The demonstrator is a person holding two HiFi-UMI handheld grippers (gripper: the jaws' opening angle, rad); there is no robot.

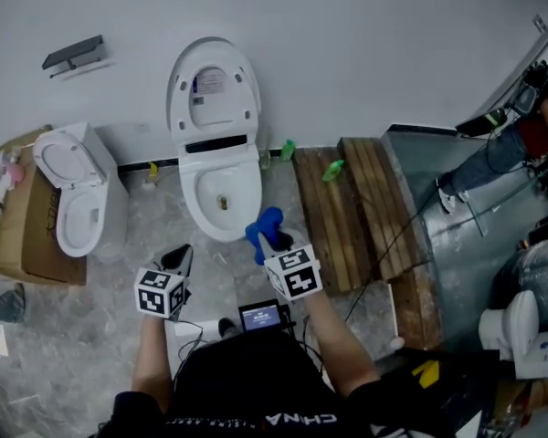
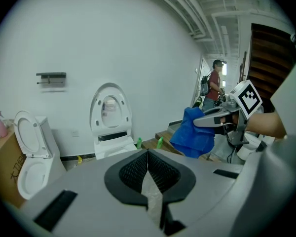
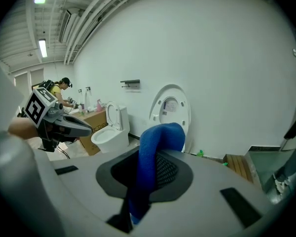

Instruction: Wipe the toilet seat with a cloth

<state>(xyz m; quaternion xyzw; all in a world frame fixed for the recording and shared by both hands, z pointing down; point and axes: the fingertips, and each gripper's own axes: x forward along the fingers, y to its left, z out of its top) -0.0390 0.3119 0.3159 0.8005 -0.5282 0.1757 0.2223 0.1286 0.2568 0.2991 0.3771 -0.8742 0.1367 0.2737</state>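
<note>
Approach step judged in hand, wiping not yet begun: the blue cloth [image 1: 267, 223] is pinched in the closed right tongs [image 1: 274, 241] just short of the centre toilet [image 1: 221, 194], whose lid [image 1: 213, 85] is raised vs. the wall, while the left tongs [image 2: 147, 163] are closed tight w/ nothing between. Next, the cloth must be carried fwd and down onto the seat and pressed flat before any stroke is made. Counted: 1 cloth, 2 tongs, 2 toilets by the wall incl. the second toilet [image 1: 73, 199] at left, 2 green bottles [image 1: 288, 150].
</note>
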